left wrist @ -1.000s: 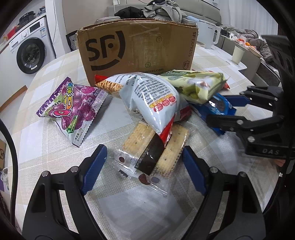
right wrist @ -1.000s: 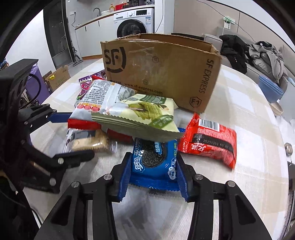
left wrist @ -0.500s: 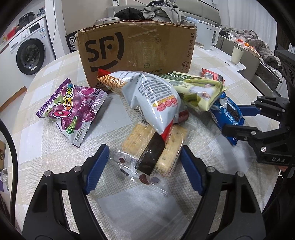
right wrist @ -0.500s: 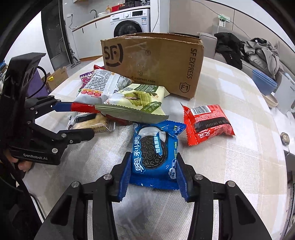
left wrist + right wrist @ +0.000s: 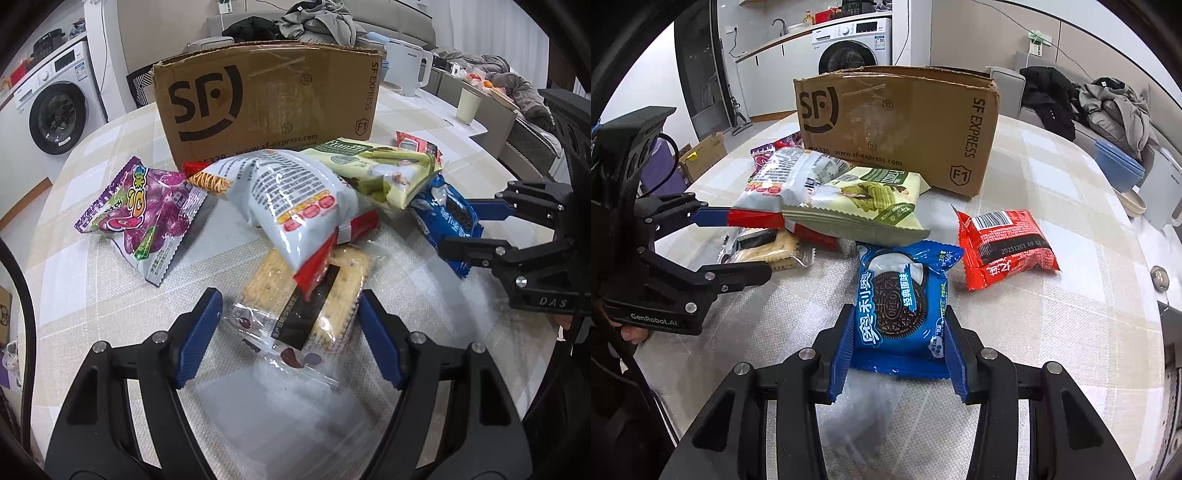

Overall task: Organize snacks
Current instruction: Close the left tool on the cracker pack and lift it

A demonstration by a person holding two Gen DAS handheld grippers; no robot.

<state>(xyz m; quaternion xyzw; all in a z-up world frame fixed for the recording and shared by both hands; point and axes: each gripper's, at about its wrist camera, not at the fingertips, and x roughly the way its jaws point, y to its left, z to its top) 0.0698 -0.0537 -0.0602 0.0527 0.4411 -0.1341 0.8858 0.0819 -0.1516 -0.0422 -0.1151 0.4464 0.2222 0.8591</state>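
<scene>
My right gripper [image 5: 897, 354] clamped on the blue Oreo pack [image 5: 903, 306], red packet [image 5: 1004, 247] plain only from that wrist, my left gripper [image 5: 288, 332] closing around the untouched cracker pack [image 5: 306, 295], purple bag [image 5: 140, 218] clear there, checked tablecloth [image 5: 66, 266], cardboard box [image 5: 269, 99], washing machine [image 5: 51, 107] behind.

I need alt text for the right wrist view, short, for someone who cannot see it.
The right claw is shut on a blue Oreo packet over the checked table. Beyond lie a red snack packet, a green wafer packet and an SF Express cardboard box.
</scene>
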